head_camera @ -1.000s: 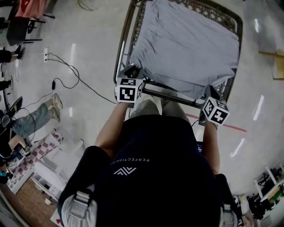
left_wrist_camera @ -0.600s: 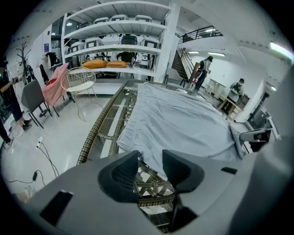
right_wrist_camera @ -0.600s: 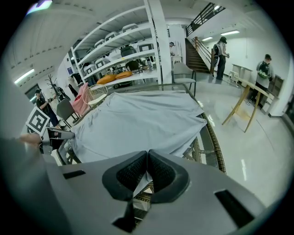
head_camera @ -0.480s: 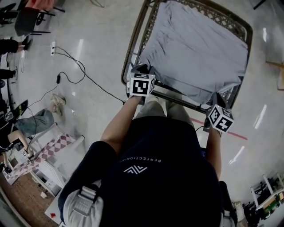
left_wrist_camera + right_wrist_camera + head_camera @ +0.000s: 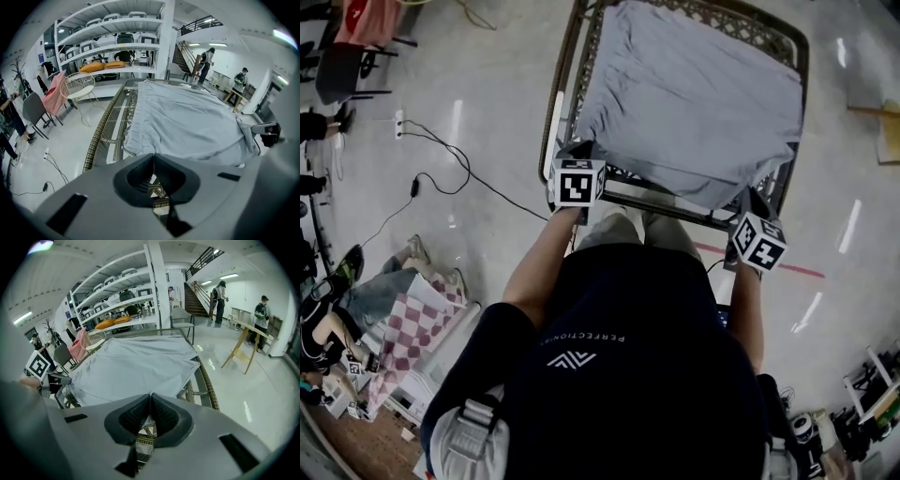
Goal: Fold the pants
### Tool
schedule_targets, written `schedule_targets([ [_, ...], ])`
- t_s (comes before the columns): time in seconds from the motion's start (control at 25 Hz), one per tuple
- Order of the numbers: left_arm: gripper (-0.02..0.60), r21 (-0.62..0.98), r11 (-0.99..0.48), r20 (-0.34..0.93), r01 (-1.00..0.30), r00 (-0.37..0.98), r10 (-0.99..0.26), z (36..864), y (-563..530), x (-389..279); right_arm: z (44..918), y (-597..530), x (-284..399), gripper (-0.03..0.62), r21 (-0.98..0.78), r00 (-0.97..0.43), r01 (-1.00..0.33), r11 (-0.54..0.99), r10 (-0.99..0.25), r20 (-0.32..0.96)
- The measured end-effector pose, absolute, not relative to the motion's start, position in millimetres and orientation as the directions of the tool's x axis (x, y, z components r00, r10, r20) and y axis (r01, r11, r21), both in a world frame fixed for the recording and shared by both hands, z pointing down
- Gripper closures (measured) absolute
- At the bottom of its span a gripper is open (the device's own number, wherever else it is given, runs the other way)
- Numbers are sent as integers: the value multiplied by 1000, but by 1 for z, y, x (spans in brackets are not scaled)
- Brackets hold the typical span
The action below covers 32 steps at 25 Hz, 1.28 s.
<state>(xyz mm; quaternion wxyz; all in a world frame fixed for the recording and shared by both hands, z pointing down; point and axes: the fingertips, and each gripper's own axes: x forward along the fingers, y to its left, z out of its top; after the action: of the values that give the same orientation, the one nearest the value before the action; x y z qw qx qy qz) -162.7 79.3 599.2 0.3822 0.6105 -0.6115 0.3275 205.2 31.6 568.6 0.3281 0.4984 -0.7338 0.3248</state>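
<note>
Left gripper (image 5: 153, 158), jaws just snapped together on nothing visible, at 7 o'clock of the grey pants (image 5: 694, 94). Right gripper (image 5: 150, 395) pressed together at 5 o'clock.

Pants (image 5: 694, 103) lie spread on the table (image 5: 565, 66); left gripper (image 5: 576, 150) is at its near left corner, right gripper (image 5: 752, 200) at its near right; a cable (image 5: 450, 150) lies on the floor to the left; shelves (image 5: 117, 42) stand behind.
</note>
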Motion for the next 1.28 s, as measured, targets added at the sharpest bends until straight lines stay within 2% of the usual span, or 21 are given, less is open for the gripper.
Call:
schedule_targets([
  [0.44, 554, 4, 64, 871, -998, -28, -491, 601, 82, -172, 561, 28, 239, 549, -83, -207, -967, 240, -557, 804],
  [0.56, 448, 12, 108, 853, -994, -46, -519, 598, 79, -176, 563, 31, 240, 550, -84, -207, -967, 238, -556, 805],
  [0.72, 403, 60, 191, 863, -980, -45, -503, 602, 78, -182, 563, 34, 235, 549, -88, -219, -963, 255, -549, 807],
  [0.88, 412, 64, 189, 880, -980, -34, -473, 610, 72, -181, 562, 34, 224, 549, -97, -241, -955, 279, -544, 804],
  [0.92, 441, 45, 167, 883, -985, -38, -467, 608, 72, -180, 562, 35, 222, 549, -99, -246, -953, 285, -543, 803],
  [0.96, 500, 26, 142, 885, -990, -44, -464, 606, 70, -179, 562, 35, 220, 549, -100, -249, -952, 289, -542, 802],
  [1.04, 531, 8, 101, 881, -995, -41, -471, 601, 67, -175, 563, 35, 220, 549, -101, -251, -952, 290, -542, 802],
  [1.28, 548, 38, 68, 873, -997, 0, -487, 590, 69, -172, 558, 31, 232, 549, -75, -227, -957, 280, -563, 795],
])
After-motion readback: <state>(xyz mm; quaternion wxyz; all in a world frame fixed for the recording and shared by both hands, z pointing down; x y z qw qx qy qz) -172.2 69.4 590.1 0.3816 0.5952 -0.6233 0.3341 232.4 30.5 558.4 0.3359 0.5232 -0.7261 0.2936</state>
